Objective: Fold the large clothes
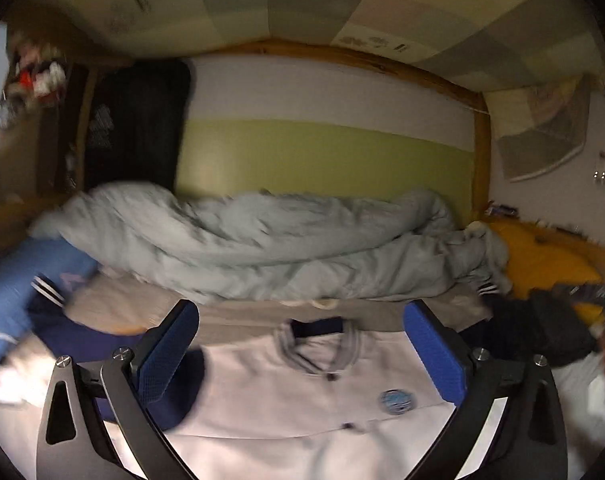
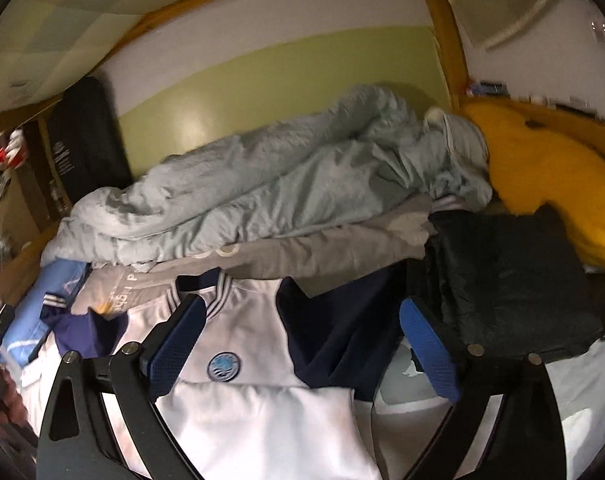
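2 wide-open grippers, left gripper (image 1: 300, 354) and right gripper (image 2: 302, 344), over 1 white jacket (image 2: 258, 412), 1 duvet (image 1: 262, 248) behind

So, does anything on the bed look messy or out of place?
Yes. The pale green duvet lies crumpled in a heap along the wall. The white jacket lies flat in front, but its dark sleeve looks bunched beside it. Both grippers are open and hold nothing.

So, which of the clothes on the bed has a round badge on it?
The white jacket with navy sleeves, lying directly under both open grippers; the grey garment and the black one show no badge.
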A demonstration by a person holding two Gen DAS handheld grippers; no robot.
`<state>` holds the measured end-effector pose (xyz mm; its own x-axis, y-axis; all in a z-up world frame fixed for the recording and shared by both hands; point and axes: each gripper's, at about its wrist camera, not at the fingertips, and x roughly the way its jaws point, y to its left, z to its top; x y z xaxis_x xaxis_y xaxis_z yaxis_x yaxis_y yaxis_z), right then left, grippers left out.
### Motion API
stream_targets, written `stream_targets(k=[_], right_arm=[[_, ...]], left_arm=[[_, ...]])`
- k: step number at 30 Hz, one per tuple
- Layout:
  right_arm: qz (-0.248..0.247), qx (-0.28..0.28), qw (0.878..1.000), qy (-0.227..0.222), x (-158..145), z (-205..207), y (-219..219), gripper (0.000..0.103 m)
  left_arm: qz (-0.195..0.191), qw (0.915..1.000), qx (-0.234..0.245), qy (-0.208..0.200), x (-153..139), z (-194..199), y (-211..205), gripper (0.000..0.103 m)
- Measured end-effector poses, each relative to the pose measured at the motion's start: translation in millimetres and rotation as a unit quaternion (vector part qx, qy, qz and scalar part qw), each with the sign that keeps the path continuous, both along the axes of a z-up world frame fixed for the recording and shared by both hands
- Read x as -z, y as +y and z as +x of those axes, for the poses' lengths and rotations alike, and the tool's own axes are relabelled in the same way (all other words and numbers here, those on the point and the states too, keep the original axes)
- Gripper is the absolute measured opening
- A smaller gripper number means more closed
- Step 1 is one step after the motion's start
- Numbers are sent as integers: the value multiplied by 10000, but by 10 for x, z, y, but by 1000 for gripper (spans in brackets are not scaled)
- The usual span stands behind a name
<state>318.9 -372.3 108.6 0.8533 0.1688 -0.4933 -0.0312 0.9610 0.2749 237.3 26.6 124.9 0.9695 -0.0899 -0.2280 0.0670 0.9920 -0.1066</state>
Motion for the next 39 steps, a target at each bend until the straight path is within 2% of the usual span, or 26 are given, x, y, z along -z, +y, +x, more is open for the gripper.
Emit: stream_targets(k=[2,4,7,10,12,14,18,20,21,23,25,26,29,30,32,33,35,37,39], right_arm=[[181,3,9989,444,293,260,-79,83],[335,58,9943,1014,654,527,-150,66],[341,388,9851,1641,1099,804,-254,58],[180,970,9775,1864,1358,957,-364,57],[293,1322,9730,1867,1453,1032,-442,51],[429,1612,9680,1876,1529,1098,-503,46],[548,1644,9645,1995,1703,1276,-546,30],[497,1711,9640,1975,1759,1306,-558,17],[496,1663,9666,1888,1762,1305,-553,5],[346,1358,9775,1577,1672,1282,-466,4],[-314,966,9892,1055,1452,1169,-217,4],[-406,783,9929,798,1330,1113,-128,4],[-195,224,9991,305,997,964,117,4],[-206,-29,9994,269,946,917,244,4],[-390,-796,9953,389,955,809,625,4],[-668,-1147,9894,598,1037,733,849,3],[-1012,-1480,9770,1150,1286,655,1143,4],[-891,-1557,9715,1547,1524,629,1198,7],[-736,-1312,9761,1572,1593,654,1064,12]], left_arm=[[-216,9994,166,213,253,245,-95,103],[-220,9986,240,410,540,448,-176,103],[-92,9977,283,610,1032,680,-229,103],[222,9940,203,1054,1453,871,-267,103],[314,9913,249,1252,1570,947,-308,103],[371,9914,282,1224,1588,955,-350,103],[518,9924,327,1068,1568,874,-407,103],[515,9918,319,1124,1570,903,-400,103],[481,9916,310,1161,1578,919,-387,103],[347,9913,288,1233,1573,936,-333,103],[185,9919,299,1222,1553,925,-276,103],[154,9920,280,1218,1545,926,-258,103],[90,9923,188,1224,1541,925,-221,103],[79,9921,170,1238,1543,929,-213,103],[53,9919,122,1264,1548,936,-195,103],[31,9918,109,1272,1550,938,-181,103],[-33,9918,83,1275,1541,942,-153,103],[-76,9919,55,1269,1537,937,-126,103],[-102,9920,38,1255,1530,930,-113,103]])
